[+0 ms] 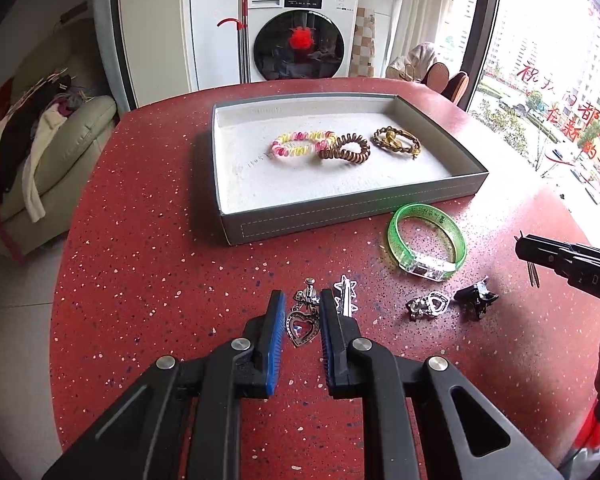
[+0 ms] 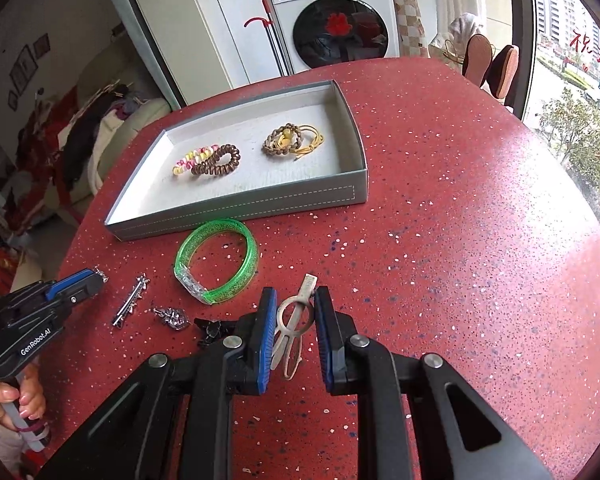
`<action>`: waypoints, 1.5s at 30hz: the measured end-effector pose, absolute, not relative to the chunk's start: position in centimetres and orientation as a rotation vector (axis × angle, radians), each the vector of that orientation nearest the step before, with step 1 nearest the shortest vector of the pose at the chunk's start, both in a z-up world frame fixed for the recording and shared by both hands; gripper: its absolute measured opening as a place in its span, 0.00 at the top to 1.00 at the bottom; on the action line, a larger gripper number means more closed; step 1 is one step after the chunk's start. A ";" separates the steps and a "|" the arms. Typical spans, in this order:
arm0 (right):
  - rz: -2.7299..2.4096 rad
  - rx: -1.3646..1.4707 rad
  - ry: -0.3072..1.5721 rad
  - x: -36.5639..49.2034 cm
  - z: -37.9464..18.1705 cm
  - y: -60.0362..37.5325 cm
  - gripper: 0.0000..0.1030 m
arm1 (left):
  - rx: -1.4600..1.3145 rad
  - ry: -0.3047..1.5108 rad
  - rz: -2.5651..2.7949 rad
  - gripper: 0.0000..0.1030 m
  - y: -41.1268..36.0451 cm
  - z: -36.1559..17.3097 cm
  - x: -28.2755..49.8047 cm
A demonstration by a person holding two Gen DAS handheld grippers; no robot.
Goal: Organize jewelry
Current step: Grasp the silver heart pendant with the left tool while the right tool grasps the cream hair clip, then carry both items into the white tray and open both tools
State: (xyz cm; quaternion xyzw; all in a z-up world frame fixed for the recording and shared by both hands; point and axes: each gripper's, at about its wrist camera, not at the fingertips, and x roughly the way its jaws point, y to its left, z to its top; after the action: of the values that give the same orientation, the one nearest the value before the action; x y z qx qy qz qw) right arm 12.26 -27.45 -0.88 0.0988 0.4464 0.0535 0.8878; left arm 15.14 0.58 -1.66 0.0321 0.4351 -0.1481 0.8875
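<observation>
A grey tray [image 1: 352, 210] [image 2: 240, 206] on the red table holds a pink-yellow coil band [image 1: 300, 144], a brown coil band [image 1: 345, 151] and a gold woven bracelet [image 1: 396, 142]. My left gripper [image 1: 302, 302] is open, its jaws either side of a silver heart pendant [image 1: 301, 326] lying on the table. My right gripper [image 2: 294, 300] is open around a beige metal hair clip [image 2: 294, 320]. A green bangle [image 1: 426, 242] [image 2: 216, 260], a star hair pin [image 1: 345, 294], a silver charm [image 1: 428, 306] and a black claw clip [image 1: 476, 298] lie on the table.
The red speckled table [image 2: 460, 240] extends right of the tray. A washing machine [image 1: 300, 32], a sofa with clothes [image 1: 40, 152] and a large window [image 1: 560, 100] stand beyond the table.
</observation>
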 end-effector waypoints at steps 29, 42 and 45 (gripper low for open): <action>0.220 0.239 0.857 21.6 4.3 -26.8 0.80 | 0.020 0.822 -0.318 0.66 -1.7 4.7 23.0; 0.232 0.246 0.937 27.2 1.8 -26.3 0.80 | 0.012 0.919 -0.289 0.66 -2.2 1.6 29.1; 0.237 0.268 0.984 27.7 0.0 -26.4 0.80 | 0.029 0.958 -0.290 0.66 -2.5 -0.2 29.5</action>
State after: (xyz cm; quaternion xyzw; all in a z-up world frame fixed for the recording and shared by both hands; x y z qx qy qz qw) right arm 27.73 -26.42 0.02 0.1282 0.4699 0.1131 0.8660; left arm 29.47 -2.54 -0.16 0.0140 0.4591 -0.1388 0.8773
